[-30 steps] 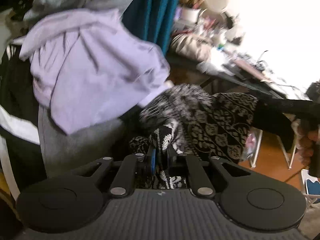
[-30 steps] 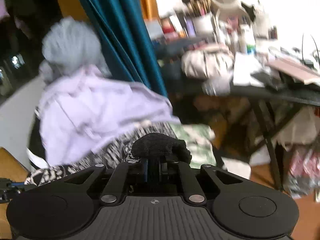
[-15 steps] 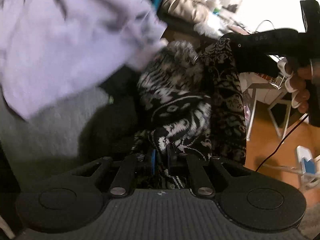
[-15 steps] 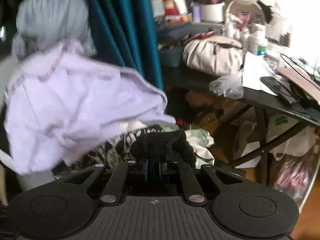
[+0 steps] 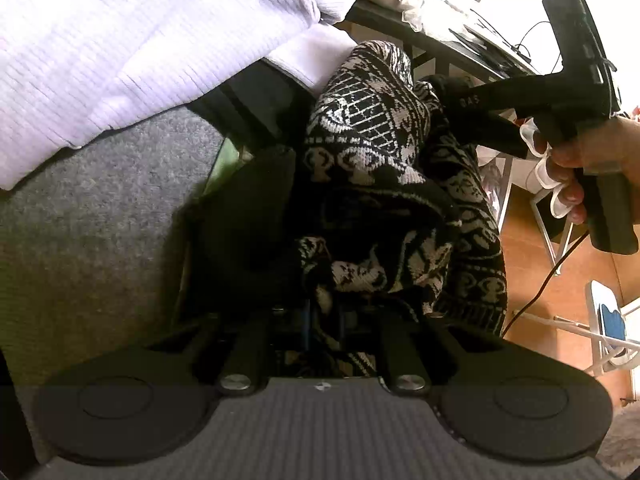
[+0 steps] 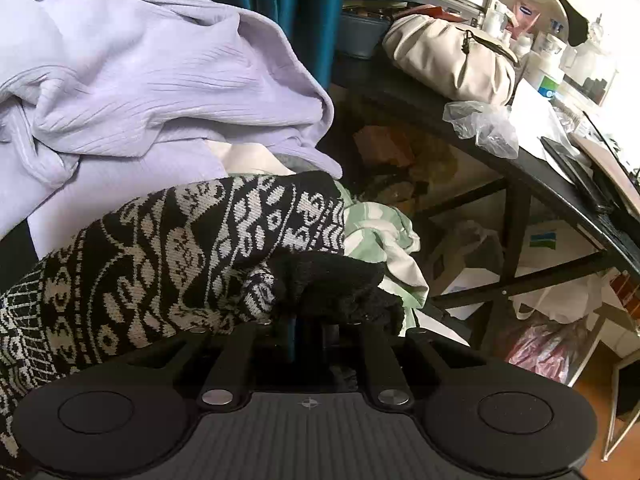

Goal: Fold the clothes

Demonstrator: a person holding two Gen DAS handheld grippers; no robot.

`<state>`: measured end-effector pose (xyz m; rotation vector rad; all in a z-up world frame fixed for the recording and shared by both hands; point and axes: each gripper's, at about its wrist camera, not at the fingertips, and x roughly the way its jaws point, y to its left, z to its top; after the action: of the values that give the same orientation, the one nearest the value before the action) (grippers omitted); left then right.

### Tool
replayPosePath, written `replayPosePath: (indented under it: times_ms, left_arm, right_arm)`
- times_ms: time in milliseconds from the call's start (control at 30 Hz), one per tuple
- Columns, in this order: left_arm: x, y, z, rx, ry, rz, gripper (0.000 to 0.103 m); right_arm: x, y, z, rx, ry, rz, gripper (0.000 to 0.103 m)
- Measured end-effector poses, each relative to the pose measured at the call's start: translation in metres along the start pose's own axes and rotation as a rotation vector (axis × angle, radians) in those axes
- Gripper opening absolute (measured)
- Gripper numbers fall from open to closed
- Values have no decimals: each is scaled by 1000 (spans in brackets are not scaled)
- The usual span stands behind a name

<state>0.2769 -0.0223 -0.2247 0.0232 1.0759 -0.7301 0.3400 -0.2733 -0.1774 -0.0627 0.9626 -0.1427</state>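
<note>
A black-and-white patterned knit sweater point(image 5: 360, 120) lies bunched on a heap of clothes. The jaws of my left gripper point(image 5: 322, 312) are opening, with a fold of the sweater still pinched between them. In the left wrist view my right gripper point(image 5: 452, 92) comes in from the right, held by a hand point(image 5: 592, 152), its tip buried in the sweater. The right wrist view shows the sweater point(image 6: 160, 248) stretching off to the left. The jaws of my right gripper point(image 6: 308, 328) are opening too, with the black cuff point(image 6: 340, 284) between them.
A lilac ribbed garment point(image 6: 140, 80) lies over the heap behind the sweater, beside a green-and-white cloth point(image 6: 380, 232). A grey fabric surface point(image 5: 100, 200) is at the left. A cluttered dark desk point(image 6: 520, 168) with a beige bag point(image 6: 452, 56) stands to the right, with a teal curtain point(image 6: 304, 0) behind.
Both grippers have sunk with the sweater onto the heap. The lilac garment now sits higher in both views, and the right gripper has closed in on the left one.
</note>
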Motion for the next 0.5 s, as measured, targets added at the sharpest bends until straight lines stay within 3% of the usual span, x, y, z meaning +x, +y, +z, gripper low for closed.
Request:
replayPosePath:
  times_ms: [100, 233, 333, 400, 500]
  left_arm:
    - [-5, 5, 2, -32, 11, -19, 18]
    - [-19, 6, 4, -57, 16, -28, 25]
    - [-34, 2, 0, -43, -11, -1, 36]
    - [-44, 0, -2, -36, -31, 23, 48]
    - [-59, -4, -5, -42, -66, 64, 52]
  right_arm:
    - [-7, -5, 1, -2, -3, 1, 14]
    - [-25, -17, 0, 36, -14, 7, 29]
    - [-40, -27, -5, 49, -23, 19, 42]
    - [-52, -33, -10, 51, -33, 24, 44]
    - [-66, -41, -18, 67, -40, 34, 48]
